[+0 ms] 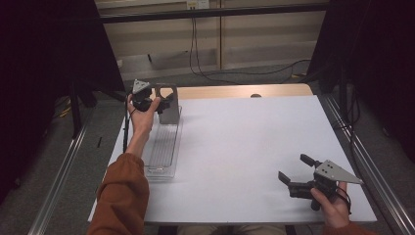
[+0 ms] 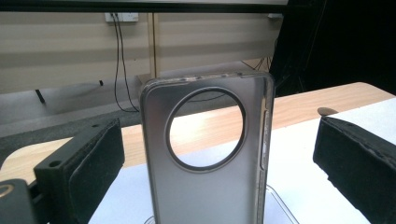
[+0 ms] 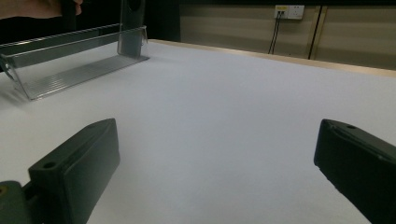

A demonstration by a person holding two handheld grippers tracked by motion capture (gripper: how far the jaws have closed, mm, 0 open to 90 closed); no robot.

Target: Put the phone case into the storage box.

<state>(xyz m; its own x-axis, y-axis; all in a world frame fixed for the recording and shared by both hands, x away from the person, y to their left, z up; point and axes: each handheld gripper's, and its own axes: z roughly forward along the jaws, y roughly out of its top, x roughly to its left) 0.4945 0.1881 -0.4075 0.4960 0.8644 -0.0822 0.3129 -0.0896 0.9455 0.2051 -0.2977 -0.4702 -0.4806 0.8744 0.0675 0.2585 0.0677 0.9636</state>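
The phone case (image 2: 205,158), silvery grey with a round camera cutout near its top, is stood upright at the far end of a clear tray (image 1: 164,147) on the counter (image 1: 244,147). No writing can be read on it. It is framed between the wide-open jaws of the left gripper (image 1: 159,103), untouched by either. The right gripper (image 1: 296,169) is held wide open, well apart.

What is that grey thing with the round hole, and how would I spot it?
On the white table, find the clear tray near its left edge. At the tray's far end stands a grey phone case, upright, between the open left claw jaws, with its big round cut-out.
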